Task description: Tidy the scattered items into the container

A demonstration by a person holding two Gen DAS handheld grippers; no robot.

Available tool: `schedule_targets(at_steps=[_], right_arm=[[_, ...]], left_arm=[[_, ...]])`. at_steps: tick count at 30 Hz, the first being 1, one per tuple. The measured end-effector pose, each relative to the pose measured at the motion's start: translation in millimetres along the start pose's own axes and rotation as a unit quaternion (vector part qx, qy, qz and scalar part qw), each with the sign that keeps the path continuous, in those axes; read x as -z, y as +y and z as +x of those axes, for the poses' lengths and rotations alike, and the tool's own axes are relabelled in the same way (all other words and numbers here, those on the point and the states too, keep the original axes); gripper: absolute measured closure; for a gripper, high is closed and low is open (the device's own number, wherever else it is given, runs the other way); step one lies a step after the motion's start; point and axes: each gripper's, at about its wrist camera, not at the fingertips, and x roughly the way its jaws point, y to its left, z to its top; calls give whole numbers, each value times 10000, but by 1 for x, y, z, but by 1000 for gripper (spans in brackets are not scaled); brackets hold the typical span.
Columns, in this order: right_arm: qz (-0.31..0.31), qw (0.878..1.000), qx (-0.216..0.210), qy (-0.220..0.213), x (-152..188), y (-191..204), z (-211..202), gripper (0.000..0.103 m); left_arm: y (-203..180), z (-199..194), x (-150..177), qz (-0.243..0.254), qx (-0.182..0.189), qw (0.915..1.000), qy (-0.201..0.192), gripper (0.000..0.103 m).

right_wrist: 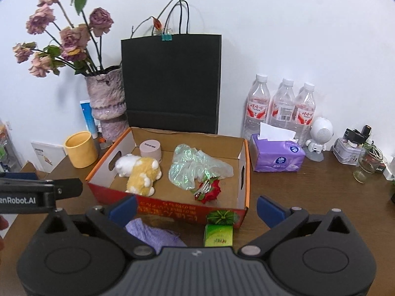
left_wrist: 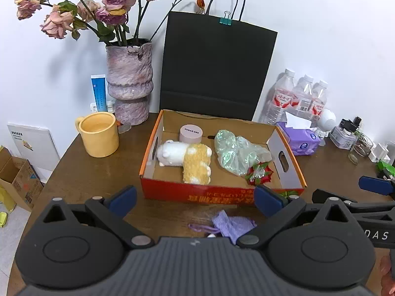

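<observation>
Currently we record, from left to right on the wooden table (right_wrist: pixel 308 190): a yellow mug (left_wrist: pixel 98 134) near the left edge, then the cardboard box (left_wrist: pixel 217 194) at the centre, then a purple tissue pack (right_wrist: pixel 276 156) beside the box's right wall. Inside the box we find a plush toy (left_wrist: pixel 185 157) at its left, a pink round tin (left_wrist: pixel 190 132) toward the back, an iridescent bag (left_wrist: pixel 234 153) and a red flower clip (left_wrist: pixel 259 172) at the right front corner. Outside, against the box's front wall, lie a lilac pouch (left_wrist: pixel 232 224) and, to its right, a small green box (right_wrist: pixel 218 235). Our left gripper (left_wrist: pixel 195 201) hovers above the pouch, jaws spread wide, gripping nothing. Our right gripper (right_wrist: pixel 196 207) likewise stands wide apart and empty, over the green box.
</observation>
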Motion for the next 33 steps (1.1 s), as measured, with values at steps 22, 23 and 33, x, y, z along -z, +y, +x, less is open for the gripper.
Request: schedule_targets(at_steps=[22,23,33], right_arm=[[69,9999,34,-112,52,-1,-56,0],[68,9999,44,-121,53,0,-58,0],[98,9998,75,-126,73,2,-64,0]], left_arm=[[-1,-50,55,111,229,9997,-64,0],[-2,-51,57,117,233,9996,-72,0],[-3,-57,76,142,231,9996,-71,0]])
